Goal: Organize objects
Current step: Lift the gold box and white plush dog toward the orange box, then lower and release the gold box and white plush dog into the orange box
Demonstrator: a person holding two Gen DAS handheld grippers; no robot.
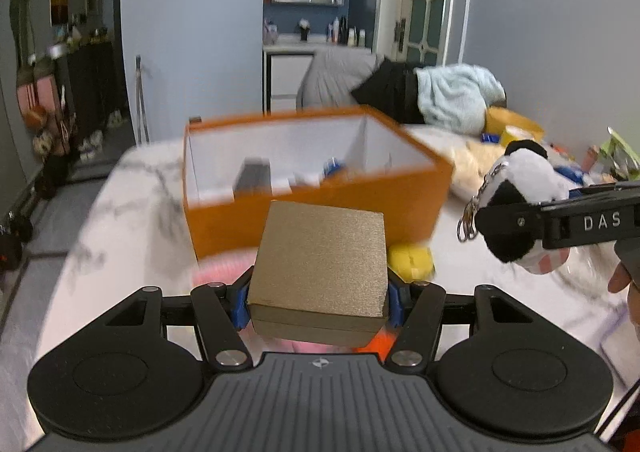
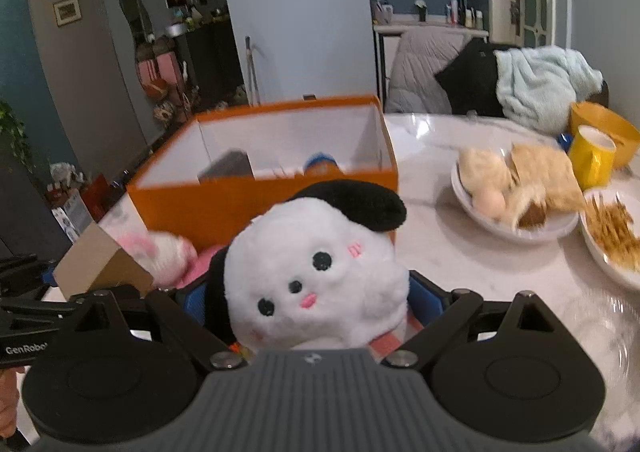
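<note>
Near the orange box (image 1: 312, 207), left gripper (image 1: 318, 302) clamps a gold box (image 1: 320, 268), right gripper (image 2: 308, 304) a plush (image 2: 316, 272); either could snag the rim.

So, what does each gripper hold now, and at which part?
The left gripper clamps the gold box by its two opposite side faces. The right gripper squeezes the white and black plush toy across the sides of its round body.
</note>
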